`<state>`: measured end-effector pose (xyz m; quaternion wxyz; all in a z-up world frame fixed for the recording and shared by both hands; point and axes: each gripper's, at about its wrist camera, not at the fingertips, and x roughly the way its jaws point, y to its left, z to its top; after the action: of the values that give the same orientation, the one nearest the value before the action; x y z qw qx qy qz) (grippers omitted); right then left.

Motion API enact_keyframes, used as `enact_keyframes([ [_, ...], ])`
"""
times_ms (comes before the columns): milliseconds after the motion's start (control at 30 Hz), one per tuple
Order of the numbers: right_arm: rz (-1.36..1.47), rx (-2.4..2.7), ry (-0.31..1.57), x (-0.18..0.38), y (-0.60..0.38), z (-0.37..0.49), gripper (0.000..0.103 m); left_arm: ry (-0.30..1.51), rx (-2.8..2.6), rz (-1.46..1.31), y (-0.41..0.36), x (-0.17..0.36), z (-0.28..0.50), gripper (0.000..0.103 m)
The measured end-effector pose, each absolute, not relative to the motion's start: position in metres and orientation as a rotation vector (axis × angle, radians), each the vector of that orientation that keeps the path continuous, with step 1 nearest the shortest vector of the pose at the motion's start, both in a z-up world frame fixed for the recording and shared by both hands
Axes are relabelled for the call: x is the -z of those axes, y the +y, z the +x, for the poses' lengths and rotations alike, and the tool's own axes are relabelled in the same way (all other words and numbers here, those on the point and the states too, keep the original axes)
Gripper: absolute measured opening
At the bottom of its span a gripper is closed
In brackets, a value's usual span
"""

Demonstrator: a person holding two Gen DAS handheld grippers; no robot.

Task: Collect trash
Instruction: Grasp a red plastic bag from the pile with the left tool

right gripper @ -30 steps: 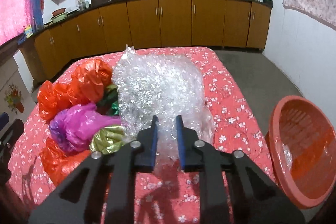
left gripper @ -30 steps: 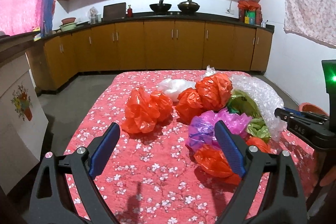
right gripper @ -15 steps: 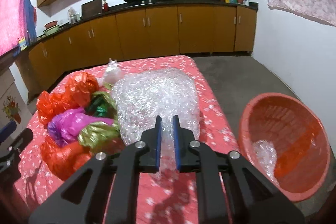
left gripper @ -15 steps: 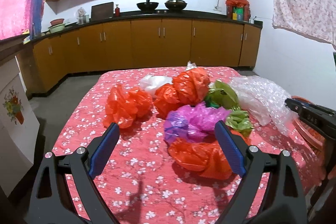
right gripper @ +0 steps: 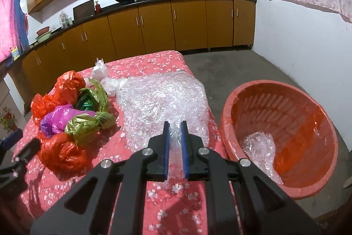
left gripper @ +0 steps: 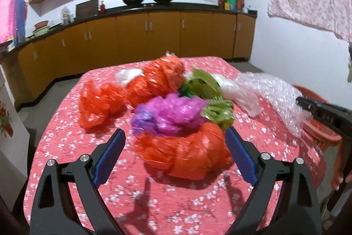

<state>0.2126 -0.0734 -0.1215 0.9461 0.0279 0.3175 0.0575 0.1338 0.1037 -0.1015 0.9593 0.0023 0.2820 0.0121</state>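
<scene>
Right gripper (right gripper: 175, 128) is clamping a fold of the clear bubble wrap (right gripper: 162, 100) between its blue pads, which are standing nearly together with only the plastic between them. That sheet is lying across the right-hand side of the table (right gripper: 143, 63), on the red flowered cloth, its near edge pinched in the jaws and the rest spreading away toward the far end. Just beside the table edge, on the grey floor, an orange-red basket (right gripper: 275, 102) is sitting with its mouth tilted toward the camera — a smaller wad of bubble wrap (right gripper: 260, 142) is already lying inside it.

Left gripper (left gripper: 175, 142) is hanging wide open over the near part of the table, holding nothing; its pads are flanking a crumpled orange bag (left gripper: 182, 149) without touching it (the view is somewhat blurred). Behind that bag a purple bag (left gripper: 167, 113) is resting on top of it, with crinkled green wrappers (left gripper: 217, 111) to its right. Further back two more orange bags (left gripper: 99, 100) are lying side by side, and a white bag (left gripper: 128, 76) is peeking out at the far side.

In the left wrist view the right gripper's black body is showing at the right edge, with the bubble wrap trailing from it toward the pile — fingers of a hand (left gripper: 340, 177) are visible below.
</scene>
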Motion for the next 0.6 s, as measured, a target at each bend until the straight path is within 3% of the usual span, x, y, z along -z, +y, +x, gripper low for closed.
enact_keyframes([
  [133,0.069,-0.115,0.654,0.122,-0.078,0.208,0.011,0.627,-0.013,0.044,0.093,0.118,0.147,0.091],
  [333,0.062,-0.123,0.648,0.118,-0.081,0.200,0.011,0.655,0.011,0.008,0.089,0.124,0.155,0.060],
  [600,0.069,-0.130,0.634,0.112,-0.086,0.187,0.011,0.618,0.019,0.014,0.087,0.109,0.145,0.054],
])
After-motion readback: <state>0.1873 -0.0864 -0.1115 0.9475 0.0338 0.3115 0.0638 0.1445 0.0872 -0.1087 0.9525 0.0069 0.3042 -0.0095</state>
